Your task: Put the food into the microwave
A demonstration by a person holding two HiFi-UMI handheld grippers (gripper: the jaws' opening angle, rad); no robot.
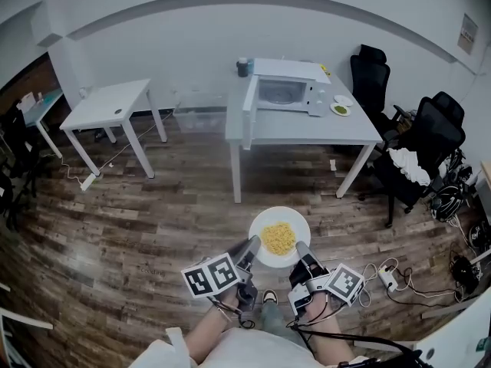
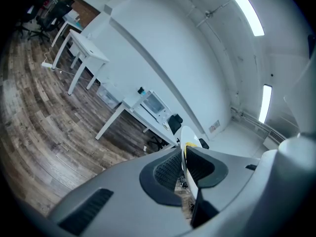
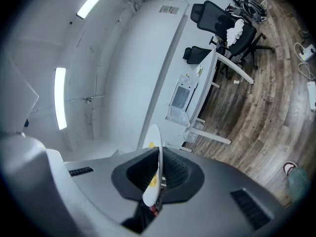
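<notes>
Head view: white plate (image 1: pixel 301 225) of yellow food (image 1: pixel 278 238), probably noodles, is held above the wooden floor (image 1: pixel 153 228), well short of the desk (image 1: pixel 307 133). The left gripper (image 1: pixel 251 249) is at the plate's left rim and the right gripper (image 1: pixel 302 253) at its right rim. The microwave (image 1: pixel 285 90) stands on the desk with its door swung open, a small dish (image 1: pixel 340 110) beside it.

Left gripper view: jaws clamped on the plate's rim, plate seen edge-on.

Right gripper view: jaws closed on the opposite rim. Microwave ahead, far off.
</notes>
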